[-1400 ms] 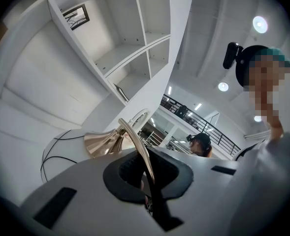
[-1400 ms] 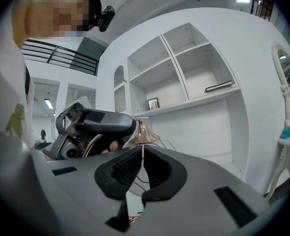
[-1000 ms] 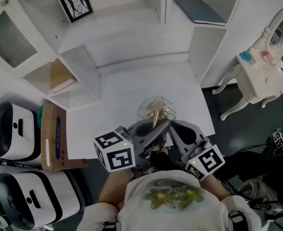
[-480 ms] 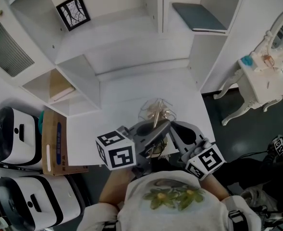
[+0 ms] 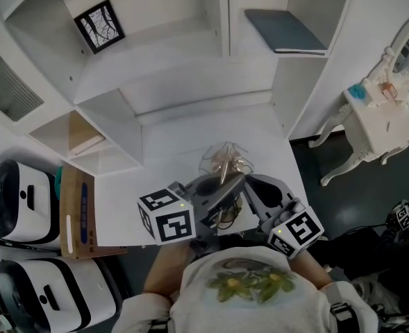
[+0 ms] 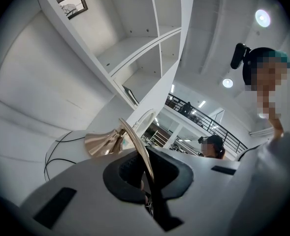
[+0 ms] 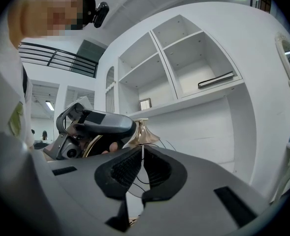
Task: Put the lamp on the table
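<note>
The lamp (image 5: 225, 162) has a gold stem, a gold cone and a thin wire shade, and is held just above the near edge of the white table (image 5: 169, 134). My left gripper (image 5: 233, 183) is shut on the gold stem (image 6: 135, 140), with the gold cone (image 6: 102, 142) beyond the jaws. From the right, my right gripper (image 5: 250, 187) meets the lamp. In the right gripper view its pads (image 7: 126, 167) close on a thin wire (image 7: 142, 157) of the lamp, with the left gripper (image 7: 98, 123) and the cone (image 7: 144, 133) just beyond.
White shelving (image 5: 190, 61) rises behind the table, with a framed picture (image 5: 96, 25) and a dark book (image 5: 284, 30). A cardboard box (image 5: 76, 207) and two white machines (image 5: 20, 203) stand at the left. A white dressing table (image 5: 381, 109) stands at the right.
The head view has drifted a little, so the shelves sit slightly lower left. Both grippers keep their hold on the lamp in about the same place.
</note>
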The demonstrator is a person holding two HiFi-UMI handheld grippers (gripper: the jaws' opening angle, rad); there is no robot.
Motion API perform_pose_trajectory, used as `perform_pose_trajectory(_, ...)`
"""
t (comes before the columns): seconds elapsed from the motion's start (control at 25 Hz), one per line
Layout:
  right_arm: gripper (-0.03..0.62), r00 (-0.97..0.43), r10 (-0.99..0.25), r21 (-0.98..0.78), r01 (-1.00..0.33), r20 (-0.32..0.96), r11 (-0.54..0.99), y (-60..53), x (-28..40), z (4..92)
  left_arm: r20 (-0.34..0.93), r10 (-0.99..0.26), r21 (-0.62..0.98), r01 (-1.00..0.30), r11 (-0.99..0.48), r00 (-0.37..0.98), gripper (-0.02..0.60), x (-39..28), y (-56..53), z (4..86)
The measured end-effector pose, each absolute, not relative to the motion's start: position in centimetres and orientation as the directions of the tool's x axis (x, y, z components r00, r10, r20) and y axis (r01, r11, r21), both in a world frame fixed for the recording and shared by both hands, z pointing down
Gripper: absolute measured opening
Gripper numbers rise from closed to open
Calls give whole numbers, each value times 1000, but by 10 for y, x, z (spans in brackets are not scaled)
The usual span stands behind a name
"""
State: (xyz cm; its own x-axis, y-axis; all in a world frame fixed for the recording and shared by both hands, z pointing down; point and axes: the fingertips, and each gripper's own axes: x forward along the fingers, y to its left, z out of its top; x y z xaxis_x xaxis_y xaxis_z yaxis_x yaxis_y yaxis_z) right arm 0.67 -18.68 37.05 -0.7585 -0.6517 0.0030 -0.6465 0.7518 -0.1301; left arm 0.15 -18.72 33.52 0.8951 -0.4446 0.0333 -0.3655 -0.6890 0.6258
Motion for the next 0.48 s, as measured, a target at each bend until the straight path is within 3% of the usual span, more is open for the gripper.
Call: perform_pose_trajectory(0.48, 35, -768, -641, -130, -637, 20, 760, -225, 7, 373, 32, -453, 631, -369, -682, 891, 28, 3, -225, 339)
